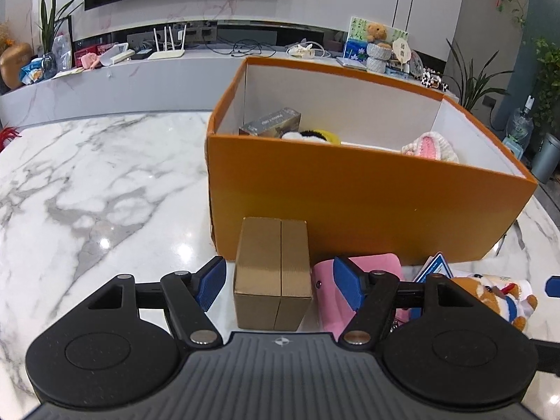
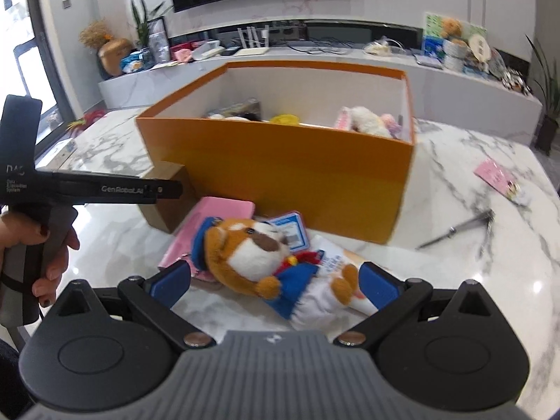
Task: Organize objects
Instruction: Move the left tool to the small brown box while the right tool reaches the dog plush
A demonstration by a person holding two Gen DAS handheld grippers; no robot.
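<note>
Pink pouch (image 1: pixel 353 273) beside cardboard box (image 1: pixel 273 273), orange bin (image 1: pixel 367 192) behind.

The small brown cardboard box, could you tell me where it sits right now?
In the left wrist view, the brown cardboard box stands on the marble table between the open left gripper fingers, before the orange box, left of the pink pouch.
</note>
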